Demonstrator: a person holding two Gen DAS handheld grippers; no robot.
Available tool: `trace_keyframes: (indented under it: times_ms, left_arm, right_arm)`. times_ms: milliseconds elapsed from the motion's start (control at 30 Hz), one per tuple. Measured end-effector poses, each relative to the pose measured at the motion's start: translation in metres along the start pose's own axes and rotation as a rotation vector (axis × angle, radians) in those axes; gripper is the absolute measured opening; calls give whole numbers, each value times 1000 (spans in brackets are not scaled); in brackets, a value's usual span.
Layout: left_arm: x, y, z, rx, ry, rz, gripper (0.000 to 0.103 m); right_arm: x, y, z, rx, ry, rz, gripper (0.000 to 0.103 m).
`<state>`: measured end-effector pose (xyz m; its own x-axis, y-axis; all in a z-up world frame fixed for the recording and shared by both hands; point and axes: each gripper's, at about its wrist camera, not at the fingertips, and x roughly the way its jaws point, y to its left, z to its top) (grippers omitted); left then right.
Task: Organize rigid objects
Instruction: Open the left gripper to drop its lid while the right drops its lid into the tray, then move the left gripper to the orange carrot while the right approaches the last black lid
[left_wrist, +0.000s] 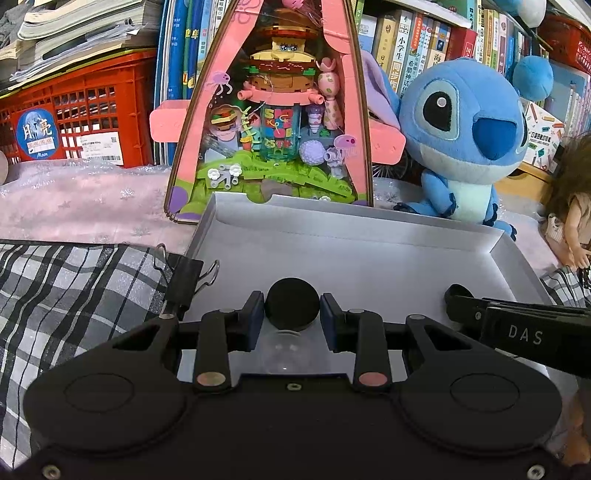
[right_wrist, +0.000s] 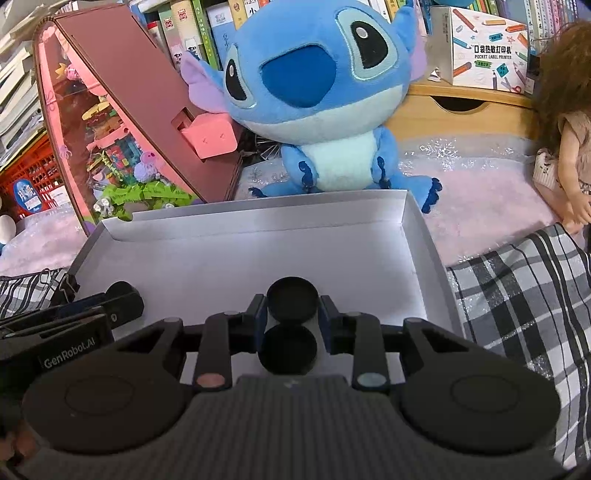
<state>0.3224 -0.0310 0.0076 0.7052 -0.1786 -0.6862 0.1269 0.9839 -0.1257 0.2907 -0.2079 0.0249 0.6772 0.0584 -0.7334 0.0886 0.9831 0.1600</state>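
Two black caps, one white box, one binder clip

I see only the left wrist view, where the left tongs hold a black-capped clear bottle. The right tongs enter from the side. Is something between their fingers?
Observer: Yes. Two black round caps sit between the right tongs, one behind the other, above the white box.
Operator: What stands behind the Stitch plush?
Observer: Behind the Stitch plush is a wooden drawer with a cut-out handle.
Operator: How does my tool look from there?
Observer: The left tongs enter from the left; their side reads GenRobot.AI.
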Motion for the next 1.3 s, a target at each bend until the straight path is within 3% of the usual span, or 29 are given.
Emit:
trace_keyframes:
  times_ms: [33, 67, 133, 233, 400, 900, 1300]
  left_arm:
    - [0, 0, 0, -4, -10, 6, 35]
    - [-1, 0, 0, -2, -9, 2, 37]
    - [-3, 0, -1, 2, -13, -7, 51]
    - [-9, 1, -4, -1, -27, -6, 63]
    - [-20, 0, -8, 19, -44, 7, 75]
    - [-79, -5, -15, 37, -108, -20, 84]
    - [-143, -4, -53, 88, -147, -79, 88]
  right_arm:
    - [0, 0, 0, -2, -4, -2, 41]
    - [0, 0, -1, -2, -7, -4, 49]
    - [-1, -1, -1, 10, -10, 2, 54]
    - [-4, -1, -2, 19, -17, -6, 63]
    - [-8, -2, -5, 9, -30, -15, 70]
    - [-47, 0, -13, -23, -87, 8, 85]
    - [-94, 3, -47, -100, -139, 38, 90]
